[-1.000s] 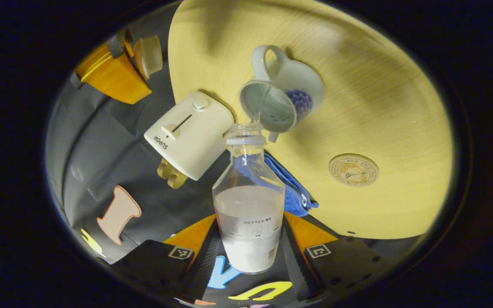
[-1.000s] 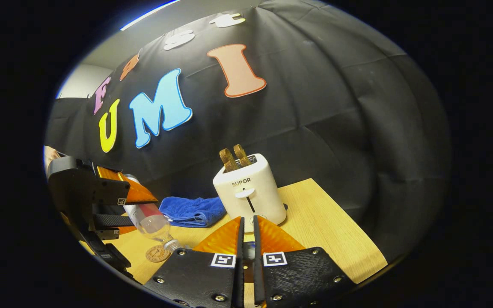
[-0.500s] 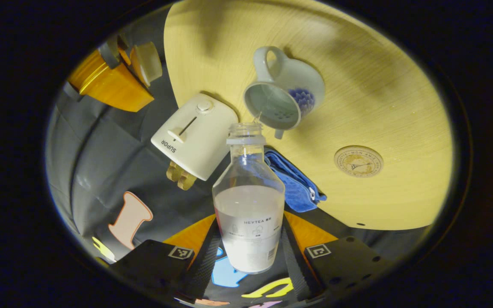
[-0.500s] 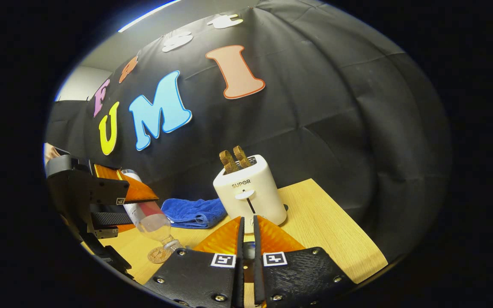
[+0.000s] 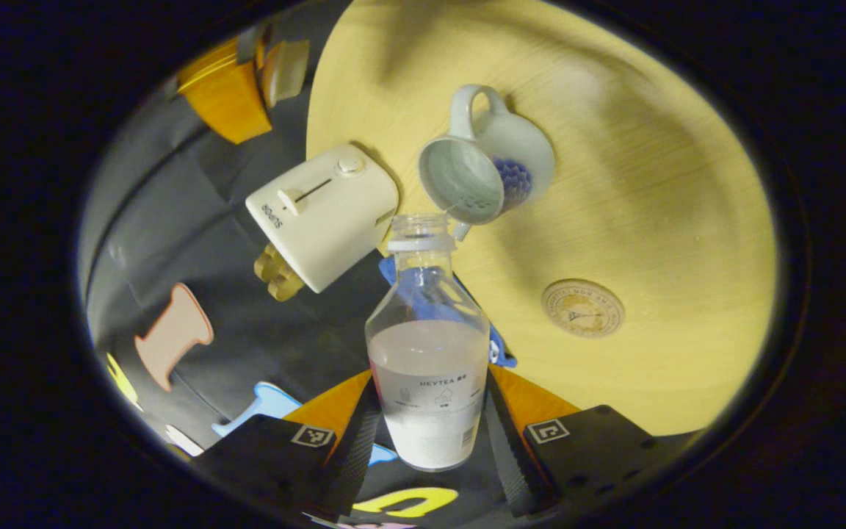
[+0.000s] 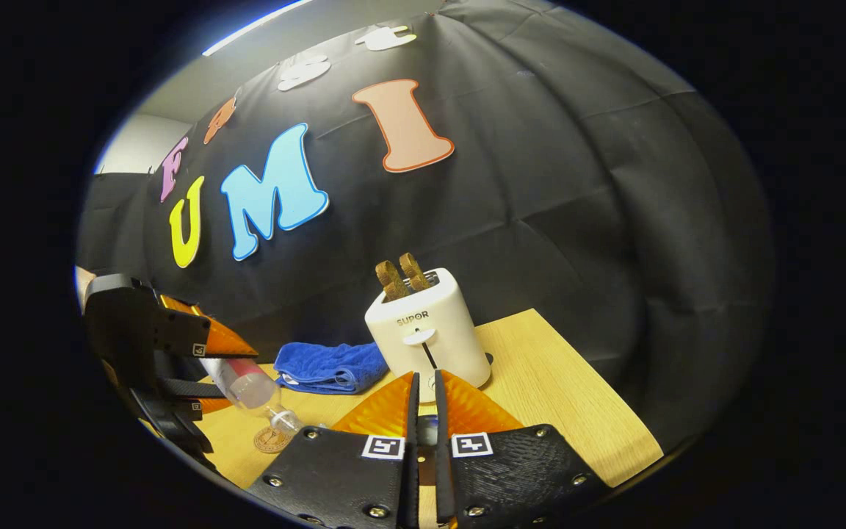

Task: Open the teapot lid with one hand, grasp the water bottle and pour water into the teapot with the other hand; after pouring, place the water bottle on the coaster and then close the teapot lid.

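In the left gripper view, my left gripper (image 5: 429, 422) clamped the tilted water bottle (image 5: 428, 345), its mouth at the open teapot (image 5: 483, 176) on the table (image 5: 658, 191), near the coaster (image 5: 582, 308). In the right gripper view, my right gripper (image 6: 423, 400) pinched the teapot lid (image 6: 428, 425), jaws narrow, before the toaster (image 6: 427, 334).

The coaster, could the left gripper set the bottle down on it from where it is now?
Probably yes: the coaster lies bare on the table, apart from the teapot, and the left gripper already holds the water bottle.
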The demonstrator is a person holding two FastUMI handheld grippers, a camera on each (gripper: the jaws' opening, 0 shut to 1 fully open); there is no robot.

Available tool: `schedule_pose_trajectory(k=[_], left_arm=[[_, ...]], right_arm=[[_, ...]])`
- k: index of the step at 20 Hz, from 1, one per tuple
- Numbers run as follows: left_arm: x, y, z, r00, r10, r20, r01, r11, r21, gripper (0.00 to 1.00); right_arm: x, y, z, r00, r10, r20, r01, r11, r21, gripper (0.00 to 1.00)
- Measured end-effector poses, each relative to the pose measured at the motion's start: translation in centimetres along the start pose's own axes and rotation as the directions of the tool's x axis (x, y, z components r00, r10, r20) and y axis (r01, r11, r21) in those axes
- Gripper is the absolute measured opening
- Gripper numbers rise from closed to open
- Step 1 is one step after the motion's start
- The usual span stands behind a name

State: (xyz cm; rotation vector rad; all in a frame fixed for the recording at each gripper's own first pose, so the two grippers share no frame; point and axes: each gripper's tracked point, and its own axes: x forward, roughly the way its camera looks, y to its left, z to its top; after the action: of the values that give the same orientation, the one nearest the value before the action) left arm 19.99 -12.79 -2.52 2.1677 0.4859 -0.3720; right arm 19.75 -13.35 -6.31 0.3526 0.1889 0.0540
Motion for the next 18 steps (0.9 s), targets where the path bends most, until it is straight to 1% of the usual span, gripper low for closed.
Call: schedule_pose_trajectory(k=[2,3,5,6,7,9,12,14,16,18], left_arm=[[0.1,-1.0,0.1,0.999,0.011,0.04,-0.005,0.99,-0.14,0.87],[0.6,-1.5,-0.6,0.998,0.003,0.059,0.01,0.976,-0.216,0.87],[1.6,-2.6,-0.9,0.996,-0.003,0.088,0.033,0.937,-0.347,0.87],[2.0,-3.1,-0.9,0.995,-0.001,0.104,0.045,0.91,-0.412,0.87],[2.5,-3.5,-0.8,0.992,0.002,0.124,0.059,0.872,-0.486,0.87],[3.1,-4.5,0.0,0.984,0.029,0.175,0.088,0.776,-0.625,0.87],[4.0,-5.7,0.9,0.971,0.086,0.222,0.125,0.61,-0.783,0.87],[4.5,-6.1,2.0,0.961,0.125,0.246,0.154,0.496,-0.854,0.87],[4.8,-6.2,3.2,0.947,0.157,0.279,0.205,0.37,-0.906,0.87],[4.8,-5.9,3.3,0.936,0.215,0.278,0.221,0.255,-0.941,0.87]], right_arm=[[0.2,0.0,-0.4,1.0,-0.003,-0.009,0.003,1.0,-0.006,0.09],[0.2,0.0,-0.5,1.0,-0.005,-0.013,0.005,1.0,-0.009,0.09],[0.4,0.0,-0.7,1.0,-0.009,-0.017,0.009,1.0,-0.016,0.09],[0.4,0.1,-0.8,1.0,-0.01,-0.02,0.009,1.0,-0.018,0.09],[0.5,0.1,-0.9,1.0,-0.009,-0.024,0.009,1.0,-0.021,0.09],[0.6,0.2,-1.2,1.0,-0.011,-0.029,0.01,0.999,-0.036,0.09],[0.8,0.6,-1.7,0.999,-0.006,-0.042,0.004,0.998,-0.06,0.09],[0.7,0.9,-1.8,0.999,0.0,-0.044,-0.004,0.997,-0.079,0.09],[0.6,1.5,-1.7,0.999,0.011,-0.045,-0.016,0.995,-0.097,0.09],[0.1,2.6,-1.3,0.999,0.03,-0.041,-0.035,0.992,-0.117,0.09]])
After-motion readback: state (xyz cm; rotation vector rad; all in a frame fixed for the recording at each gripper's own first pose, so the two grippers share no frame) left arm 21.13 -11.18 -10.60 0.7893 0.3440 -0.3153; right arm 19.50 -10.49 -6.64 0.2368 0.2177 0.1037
